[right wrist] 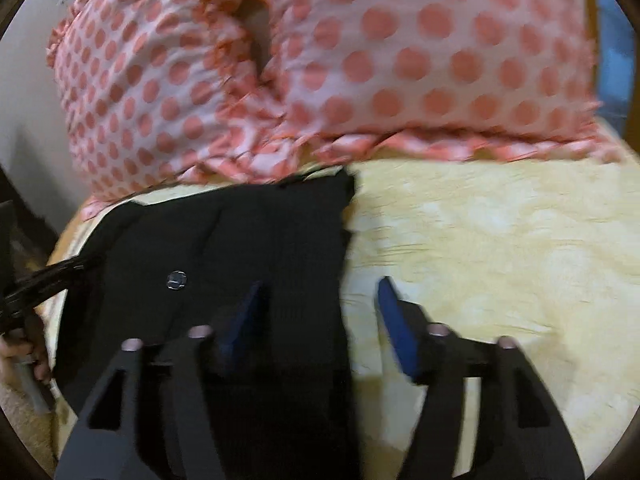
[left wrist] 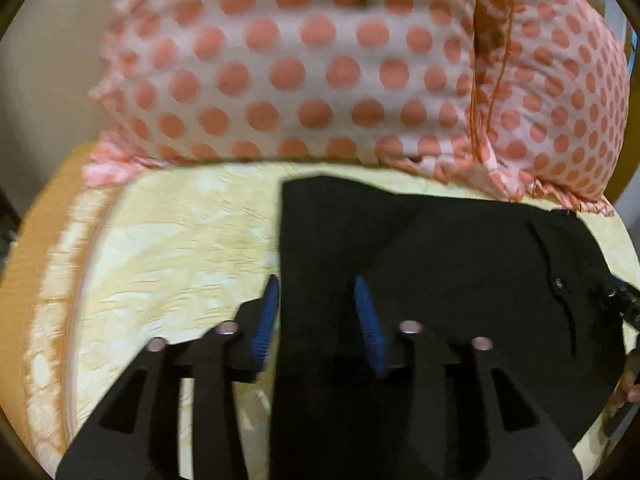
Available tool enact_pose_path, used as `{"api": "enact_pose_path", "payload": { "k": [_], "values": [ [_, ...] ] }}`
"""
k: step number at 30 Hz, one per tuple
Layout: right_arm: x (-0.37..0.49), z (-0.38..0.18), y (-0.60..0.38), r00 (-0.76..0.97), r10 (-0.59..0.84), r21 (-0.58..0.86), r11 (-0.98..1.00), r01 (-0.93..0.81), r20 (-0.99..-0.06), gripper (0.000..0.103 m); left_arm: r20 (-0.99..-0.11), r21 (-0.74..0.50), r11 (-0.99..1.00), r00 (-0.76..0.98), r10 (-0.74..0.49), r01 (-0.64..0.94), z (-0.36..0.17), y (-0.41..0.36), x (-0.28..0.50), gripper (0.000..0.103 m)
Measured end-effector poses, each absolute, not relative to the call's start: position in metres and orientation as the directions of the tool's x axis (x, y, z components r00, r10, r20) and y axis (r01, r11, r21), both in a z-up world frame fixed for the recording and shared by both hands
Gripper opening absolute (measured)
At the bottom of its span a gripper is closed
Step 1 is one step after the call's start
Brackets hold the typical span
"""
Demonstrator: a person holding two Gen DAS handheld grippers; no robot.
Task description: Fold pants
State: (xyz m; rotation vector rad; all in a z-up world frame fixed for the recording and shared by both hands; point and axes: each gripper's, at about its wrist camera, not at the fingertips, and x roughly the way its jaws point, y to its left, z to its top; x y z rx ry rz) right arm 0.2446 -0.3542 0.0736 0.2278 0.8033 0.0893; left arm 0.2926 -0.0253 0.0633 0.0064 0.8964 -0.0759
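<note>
Black pants [left wrist: 440, 248] lie folded on a yellow bedspread [left wrist: 180, 240] before spotted pillows [left wrist: 300, 60]. The left gripper [left wrist: 316, 292] straddles their left edge, jaws spread; the right gripper [right wrist: 320, 292] straddles their right edge, also spread.

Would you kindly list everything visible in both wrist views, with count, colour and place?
pants: one, black, lying flat on the bedsheet, below the pillows
button: one, silvery, on the pants
pillows: two, pale pink with coral dots, side by side at the far edge
bedsheet: one, pale yellow, under everything
left gripper: one, black with blue pads, open, straddling the pants' edge
right gripper: one, black with blue pads, open, straddling the opposite edge
</note>
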Motion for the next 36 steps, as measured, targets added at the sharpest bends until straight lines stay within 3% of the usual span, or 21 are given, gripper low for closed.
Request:
{"api": "enact_pose_path", "payload": {
  "k": [2, 5, 9, 12, 14, 17, 20, 25, 36],
  "values": [
    [0.222, 0.089, -0.358, 0.754, 0.155, 0.215, 0.976, -0.018, -0.638, 0.065, -0.727, -0.039, 0.995, 0.681, -0.087, 0.087, 0.082, -0.024, 0.264, 0.085],
    [0.195, 0.097, -0.328, 0.732, 0.245, 0.17, 0.969, -0.177, -0.635, 0.065, -0.69, -0.098, 0.978, 0.695, -0.2, 0.185, 0.096, -0.033, 0.227, 0.088],
    [0.186, 0.076, -0.289, 0.652, 0.253, 0.075, 0.954, -0.289, -0.715, 0.065, -0.741, -0.157, 0.948, 0.601, -0.299, 0.279, 0.079, -0.057, 0.21, 0.091],
    [0.193, 0.053, -0.282, 0.597, 0.215, 0.049, 0.958, -0.281, -0.773, 0.068, -0.828, -0.148, 0.956, 0.496, -0.26, 0.254, 0.048, -0.064, 0.218, 0.093],
    [0.197, 0.052, -0.288, 0.584, 0.234, 0.091, 0.96, -0.264, -0.777, 0.068, -0.816, -0.095, 0.956, 0.529, -0.234, 0.276, 0.041, -0.072, 0.216, 0.099],
    [0.193, 0.059, -0.294, 0.59, 0.223, 0.111, 0.969, -0.22, -0.776, 0.069, -0.824, -0.047, 0.968, 0.539, -0.177, 0.246, 0.044, -0.078, 0.21, 0.099],
    [0.172, 0.072, -0.314, 0.674, 0.09, 0.076, 0.996, -0.05, -0.733, 0.098, -0.798, -0.056, 0.978, 0.58, -0.164, 0.201, 0.058, -0.061, 0.191, 0.1],
    [0.135, 0.067, -0.341, 0.67, 0.057, 0.16, 0.983, 0.093, -0.74, 0.101, -0.75, 0.037, 0.996, 0.661, -0.023, 0.076, 0.071, -0.028, 0.141, 0.101],
    [0.064, 0.042, -0.266, 0.684, 0.133, 0.091, 0.991, -0.097, -0.717, 0.101, -0.749, 0.047, 0.997, 0.662, -0.008, 0.066, 0.039, -0.026, 0.063, 0.101]
  ]
}}
